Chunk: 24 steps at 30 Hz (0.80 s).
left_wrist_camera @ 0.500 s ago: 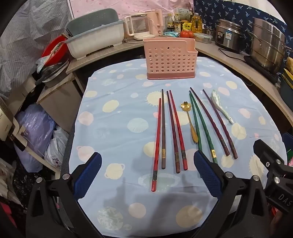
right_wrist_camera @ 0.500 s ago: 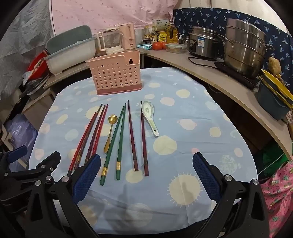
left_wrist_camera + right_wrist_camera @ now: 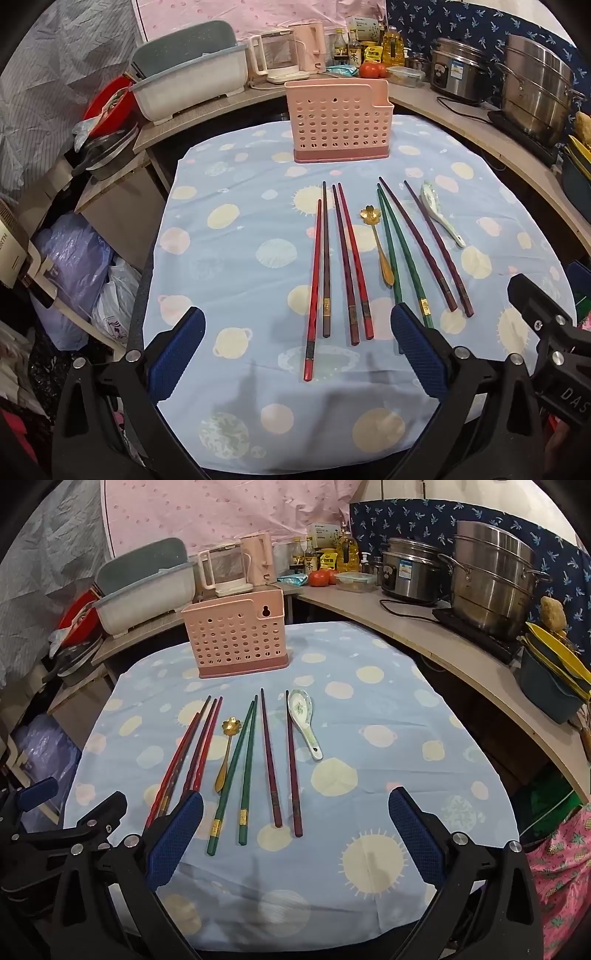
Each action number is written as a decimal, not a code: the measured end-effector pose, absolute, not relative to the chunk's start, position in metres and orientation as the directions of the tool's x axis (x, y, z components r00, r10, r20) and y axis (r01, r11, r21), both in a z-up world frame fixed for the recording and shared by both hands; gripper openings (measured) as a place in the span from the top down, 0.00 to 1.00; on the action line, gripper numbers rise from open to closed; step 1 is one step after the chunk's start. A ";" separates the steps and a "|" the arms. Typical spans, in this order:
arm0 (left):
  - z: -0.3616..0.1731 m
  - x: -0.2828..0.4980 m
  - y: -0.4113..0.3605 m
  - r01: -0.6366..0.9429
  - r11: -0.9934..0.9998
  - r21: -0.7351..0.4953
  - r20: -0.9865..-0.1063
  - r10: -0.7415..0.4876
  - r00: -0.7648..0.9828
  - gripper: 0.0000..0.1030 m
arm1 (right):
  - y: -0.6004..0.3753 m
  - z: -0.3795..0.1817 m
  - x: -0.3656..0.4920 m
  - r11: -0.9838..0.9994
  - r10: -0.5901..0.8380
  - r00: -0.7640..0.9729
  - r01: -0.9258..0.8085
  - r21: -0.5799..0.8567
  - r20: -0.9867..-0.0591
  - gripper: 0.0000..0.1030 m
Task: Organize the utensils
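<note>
Your left gripper (image 3: 297,354) hovers low over the near edge of a table covered in a pale blue cloth (image 3: 236,258) with yellow spots. Its blue fingers (image 3: 177,354) are spread wide apart and hold nothing.

Ahead of it the utensils lie flat in a row, all pointing away from you. From left to right: four red and dark red chopsticks (image 3: 340,262), close together; a small gold spoon (image 3: 377,243) with a flower-shaped bowl; two green chopsticks (image 3: 400,254); two purple chopsticks (image 3: 430,247); and a white soup spoon (image 3: 441,218) just beside the last purple one.

Beyond the row, well apart from it, a pink utensil holder (image 3: 340,122) with round holes stands upright on the cloth.

Your right gripper (image 3: 295,830) hovers over the near right part of the cloth, fingers (image 3: 415,834) also wide apart and empty.
</note>
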State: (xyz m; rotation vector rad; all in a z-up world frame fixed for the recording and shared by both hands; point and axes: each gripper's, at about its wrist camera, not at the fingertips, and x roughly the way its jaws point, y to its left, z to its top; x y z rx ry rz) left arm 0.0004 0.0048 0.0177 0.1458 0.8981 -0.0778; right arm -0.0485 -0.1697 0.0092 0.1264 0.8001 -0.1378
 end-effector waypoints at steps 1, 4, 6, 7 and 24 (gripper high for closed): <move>0.012 -0.006 -0.001 0.126 0.987 0.098 -0.776 -0.003 0.631 0.07 | -0.169 0.009 -0.048 0.983 -0.074 0.688 0.170 0.062 -0.722 0.06; 0.011 -0.008 -0.001 0.120 0.988 0.101 -0.774 0.002 0.634 0.07 | -0.171 0.009 -0.049 0.983 -0.069 0.689 0.168 0.067 -0.721 0.06; 0.010 -0.008 -0.002 0.121 0.987 0.104 -0.773 0.003 0.635 0.07 | -0.171 0.010 -0.049 0.984 -0.069 0.689 0.168 0.067 -0.722 0.06; 0.010 -0.008 -0.002 0.121 0.987 0.103 -0.772 0.003 0.635 0.07 | -0.171 0.010 -0.049 0.984 -0.069 0.689 0.168 0.066 -0.721 0.06; 0.012 -0.012 -0.002 0.118 0.987 0.108 -0.770 0.008 0.638 0.07 | -0.170 0.010 -0.052 0.983 -0.067 0.691 0.171 0.073 -0.720 0.06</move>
